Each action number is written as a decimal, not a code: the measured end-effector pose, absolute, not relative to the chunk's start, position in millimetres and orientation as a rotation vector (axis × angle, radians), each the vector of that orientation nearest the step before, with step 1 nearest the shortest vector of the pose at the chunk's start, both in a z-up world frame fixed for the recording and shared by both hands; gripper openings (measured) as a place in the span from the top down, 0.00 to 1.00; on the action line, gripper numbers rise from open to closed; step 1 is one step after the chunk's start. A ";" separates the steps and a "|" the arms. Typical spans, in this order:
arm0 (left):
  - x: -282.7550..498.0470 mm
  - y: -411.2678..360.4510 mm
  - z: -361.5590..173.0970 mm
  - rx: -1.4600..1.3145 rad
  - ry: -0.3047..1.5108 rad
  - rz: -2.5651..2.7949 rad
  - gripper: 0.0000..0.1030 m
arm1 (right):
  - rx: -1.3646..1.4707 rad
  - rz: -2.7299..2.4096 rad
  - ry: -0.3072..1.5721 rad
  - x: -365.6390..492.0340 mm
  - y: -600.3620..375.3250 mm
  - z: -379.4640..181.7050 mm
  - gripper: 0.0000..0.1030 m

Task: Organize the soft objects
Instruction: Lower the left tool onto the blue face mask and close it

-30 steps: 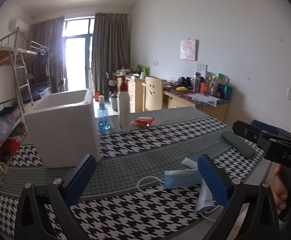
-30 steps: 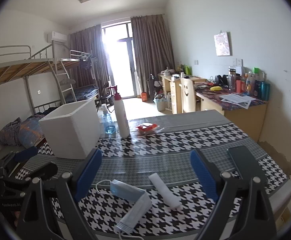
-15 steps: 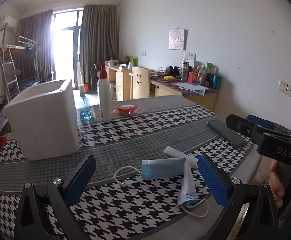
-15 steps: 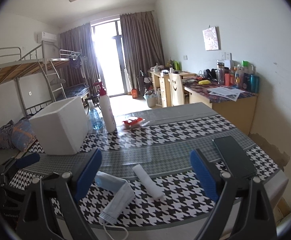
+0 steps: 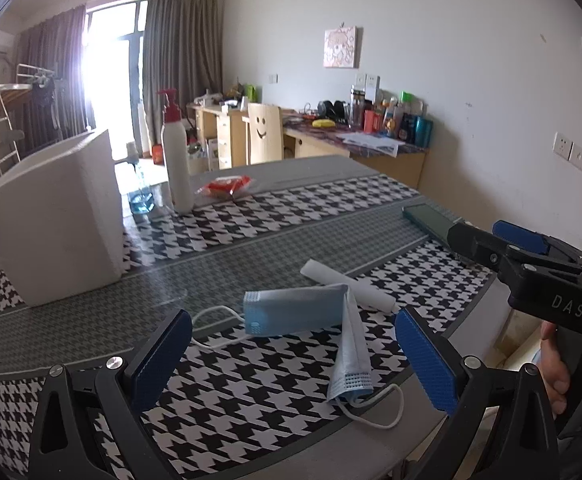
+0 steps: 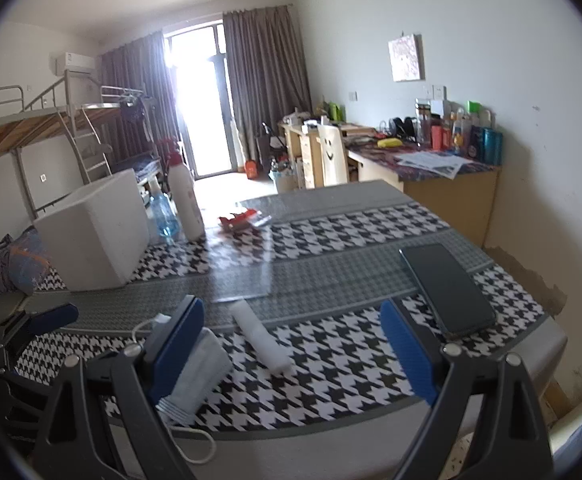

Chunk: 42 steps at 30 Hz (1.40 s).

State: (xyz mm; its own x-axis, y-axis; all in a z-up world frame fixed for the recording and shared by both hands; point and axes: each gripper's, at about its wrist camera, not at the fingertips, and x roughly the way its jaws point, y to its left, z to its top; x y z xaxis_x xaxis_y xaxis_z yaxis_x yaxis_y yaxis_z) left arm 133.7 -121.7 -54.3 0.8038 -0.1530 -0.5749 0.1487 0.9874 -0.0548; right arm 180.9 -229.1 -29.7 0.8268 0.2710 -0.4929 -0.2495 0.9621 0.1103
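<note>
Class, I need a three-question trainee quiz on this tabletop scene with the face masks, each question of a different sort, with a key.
1. True or false: the phone lies inside the foam box.
2. What lies between the right gripper fingers: A the white roll, B the pump bottle, C the red packet?
3. How many face masks lie near the table front edge?

Key: 1 false; 2 A; 3 two.
</note>
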 end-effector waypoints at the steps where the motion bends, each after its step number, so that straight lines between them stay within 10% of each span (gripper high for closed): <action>1: 134.6 -122.9 -56.5 -0.006 0.625 -0.162 0.01 | 0.042 0.275 0.534 181.4 -230.0 -31.7 0.10; 28: 169.8 -157.6 -95.3 0.039 0.758 -0.177 0.02 | 0.049 0.246 0.656 204.8 -252.6 -76.5 0.10; 42: 184.4 -162.8 -116.5 0.043 0.864 -0.211 0.62 | 0.047 0.262 0.685 215.4 -250.3 -86.2 0.10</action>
